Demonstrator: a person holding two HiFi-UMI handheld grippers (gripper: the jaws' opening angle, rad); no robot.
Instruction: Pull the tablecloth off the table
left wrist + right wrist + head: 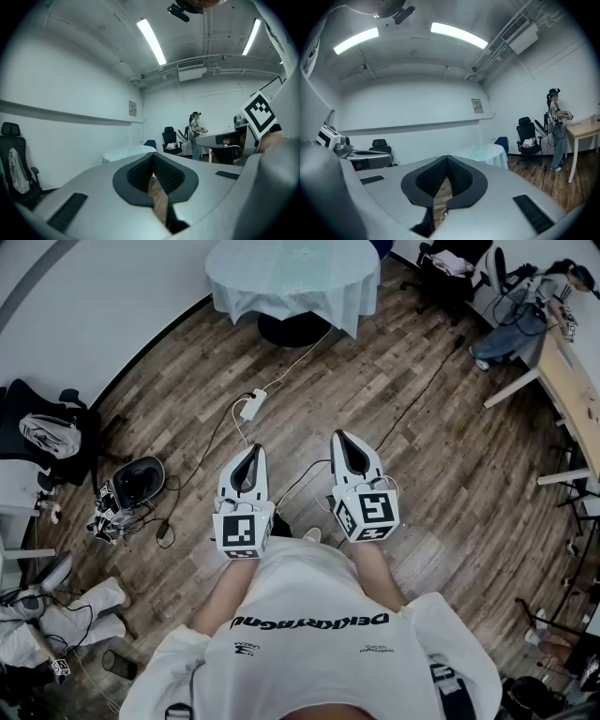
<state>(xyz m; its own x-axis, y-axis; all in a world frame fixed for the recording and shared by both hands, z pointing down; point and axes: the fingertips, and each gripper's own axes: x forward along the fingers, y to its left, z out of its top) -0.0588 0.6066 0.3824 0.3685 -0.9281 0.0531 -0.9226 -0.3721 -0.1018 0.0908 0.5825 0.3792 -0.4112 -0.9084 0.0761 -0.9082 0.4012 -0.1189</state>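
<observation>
A round table draped in a pale blue-white tablecloth [295, 277] stands at the far end of the wooden floor; it also shows small in the left gripper view as the tablecloth [126, 152] and in the right gripper view as the tablecloth [485, 153]. My left gripper [254, 448] and right gripper [340, 435] are held side by side in front of my body, well short of the table. Both are shut with nothing between the jaws.
A white power strip [251, 407] and cables lie on the floor between me and the table. Black office chairs [42, 432], a helmet [139, 479] and gear sit at the left. A person [525, 310] stands by a wooden desk [577, 381] at the right.
</observation>
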